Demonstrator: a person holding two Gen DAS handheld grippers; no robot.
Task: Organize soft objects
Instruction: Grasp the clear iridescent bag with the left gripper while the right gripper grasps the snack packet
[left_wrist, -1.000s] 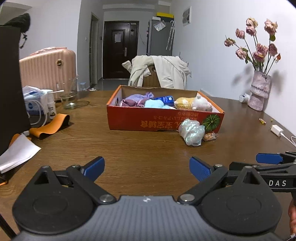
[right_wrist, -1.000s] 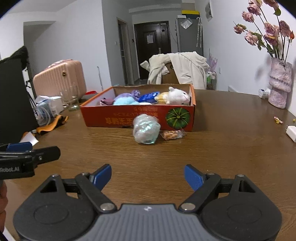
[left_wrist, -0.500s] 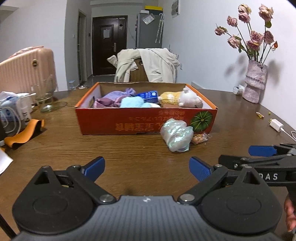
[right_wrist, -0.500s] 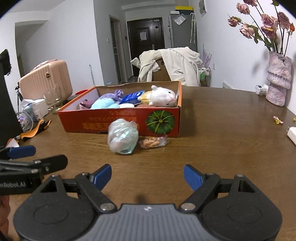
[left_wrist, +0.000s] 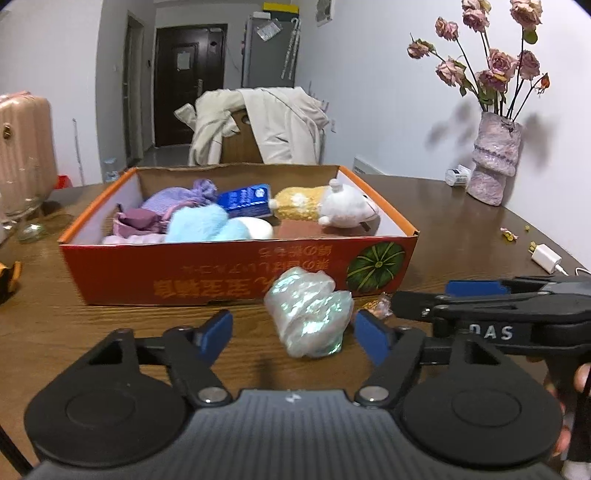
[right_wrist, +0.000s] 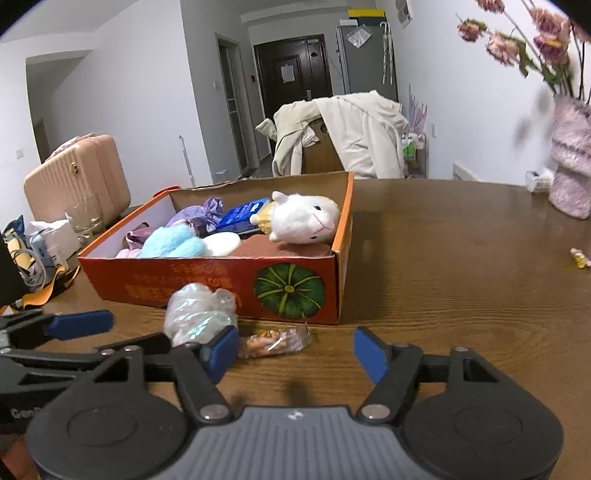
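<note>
An orange cardboard box (left_wrist: 221, 273) on the wooden table holds a white plush toy (left_wrist: 343, 210), a blue fluffy toy (left_wrist: 199, 223), purple cloth and a blue packet. In front of it lies a shiny clear plastic bundle (left_wrist: 308, 314), now between the fingers of my left gripper (left_wrist: 293, 336); the jaws are closing and the pads are not pressing on it. A small snack packet (right_wrist: 273, 341) lies between the fingers of my right gripper (right_wrist: 295, 350), whose jaws are also closing without touching it. The two grippers sit side by side.
A pink vase of dried roses (left_wrist: 493, 166) and a white charger (left_wrist: 546, 258) are at the right. A chair draped with a jacket (left_wrist: 258, 125) stands behind the box. At the left are a pink suitcase (right_wrist: 77, 177), a glass (right_wrist: 86, 218) and an orange band (right_wrist: 48, 291).
Both grippers moved forward to the box front. The bundle and the snack packet now lie between their fingers, and both pairs of jaws have narrowed.
</note>
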